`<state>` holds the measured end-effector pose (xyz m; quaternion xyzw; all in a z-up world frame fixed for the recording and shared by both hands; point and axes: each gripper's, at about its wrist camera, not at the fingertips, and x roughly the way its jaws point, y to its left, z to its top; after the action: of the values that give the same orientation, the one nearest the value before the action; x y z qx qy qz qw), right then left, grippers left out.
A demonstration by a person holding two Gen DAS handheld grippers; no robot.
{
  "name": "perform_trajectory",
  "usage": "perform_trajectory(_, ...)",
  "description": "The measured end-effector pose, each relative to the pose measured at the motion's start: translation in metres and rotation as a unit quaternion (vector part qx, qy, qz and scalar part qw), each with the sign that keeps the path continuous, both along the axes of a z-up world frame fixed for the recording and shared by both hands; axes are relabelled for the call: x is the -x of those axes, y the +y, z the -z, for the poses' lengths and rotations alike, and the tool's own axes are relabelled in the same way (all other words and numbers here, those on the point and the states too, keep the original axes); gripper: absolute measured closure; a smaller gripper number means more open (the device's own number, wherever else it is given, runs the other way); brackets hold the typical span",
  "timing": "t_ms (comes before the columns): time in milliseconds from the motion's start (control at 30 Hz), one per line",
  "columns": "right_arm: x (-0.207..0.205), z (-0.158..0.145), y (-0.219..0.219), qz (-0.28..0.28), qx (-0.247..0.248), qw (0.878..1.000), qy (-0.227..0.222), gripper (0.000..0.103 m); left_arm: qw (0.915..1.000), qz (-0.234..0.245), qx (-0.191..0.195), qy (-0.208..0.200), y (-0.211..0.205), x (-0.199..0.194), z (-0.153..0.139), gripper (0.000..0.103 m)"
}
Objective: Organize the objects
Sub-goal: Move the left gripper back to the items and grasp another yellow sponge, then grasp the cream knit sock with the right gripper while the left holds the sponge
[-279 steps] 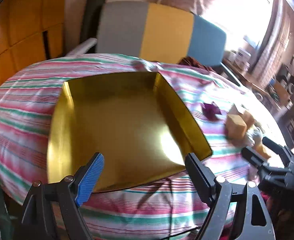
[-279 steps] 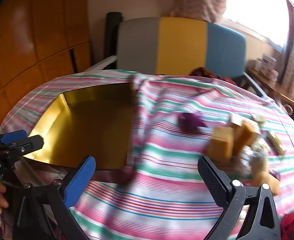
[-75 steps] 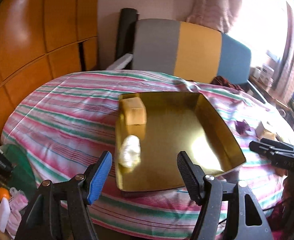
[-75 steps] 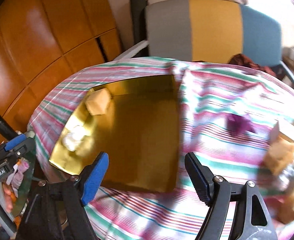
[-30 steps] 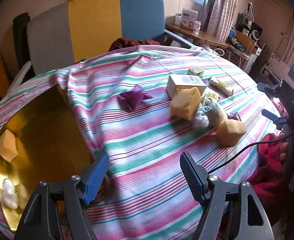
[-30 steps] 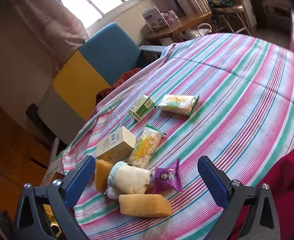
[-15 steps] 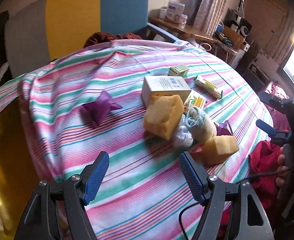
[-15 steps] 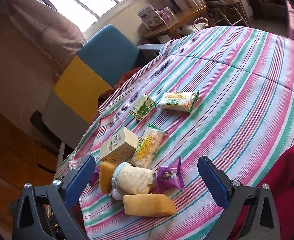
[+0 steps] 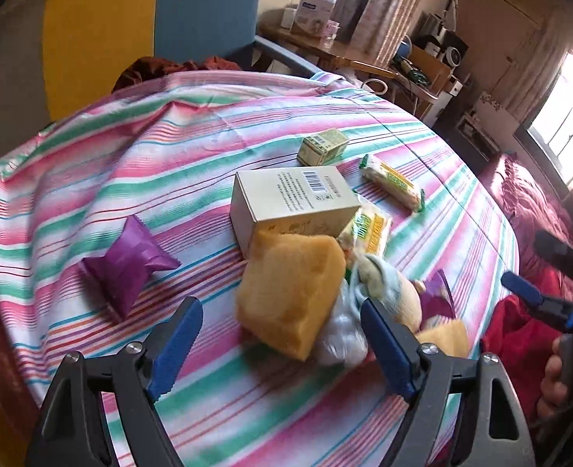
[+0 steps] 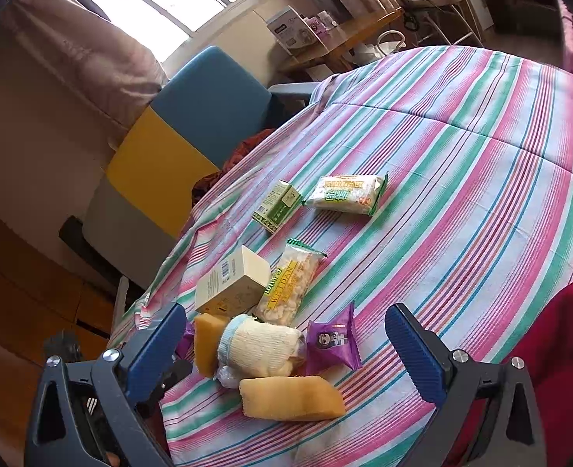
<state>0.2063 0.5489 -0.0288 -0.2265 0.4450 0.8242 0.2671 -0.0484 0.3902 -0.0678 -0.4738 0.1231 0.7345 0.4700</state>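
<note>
**Left gripper's back at the pile, going for the sponge**

So the gold tray with the first sponge and the white bundle in it has slid out of the left camera's view, and the left gripper has swung over to the heap near the tabletop's front edge. Its jaws are opening wide with nothing between them yet. Dead ahead is a yellow sponge leaning on the cardboard box, with a rolled sock and a small white bag pressed against its side. The purple packet sits apart on the striped cloth.

The right gripper hangs spread and empty over the same heap, above a second sponge.

My guess: two items done, sponge is next, plenty left.
</note>
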Motion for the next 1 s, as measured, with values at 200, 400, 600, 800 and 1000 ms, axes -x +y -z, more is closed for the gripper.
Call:
perform_trajectory(200,0.002,0.002,0.001,-0.006,0.006,1.000,-0.002,0.000,0.9991,0.004,-0.021,-0.038,0.020,0.015,0.014,0.011)
perform_trajectory(400,0.005,0.003,0.000,-0.012,0.006,1.000,-0.008,0.000,0.9948,-0.016,-0.017,-0.099,0.028,0.034,0.043,0.030)
perform_trajectory(600,0.008,0.005,0.000,-0.014,0.008,1.000,-0.016,0.000,0.9951,-0.035,-0.030,-0.088,-0.014,0.021,0.036,0.045)
perform_trajectory(800,0.008,0.005,0.000,-0.009,0.005,1.000,-0.024,0.000,0.9980,-0.054,0.023,0.021,-0.068,-0.023,0.023,0.045)
perform_trajectory(1000,0.007,0.005,0.001,0.002,0.001,1.000,-0.031,0.000,0.9939,-0.038,0.067,0.079,-0.091,-0.064,0.038,0.045)
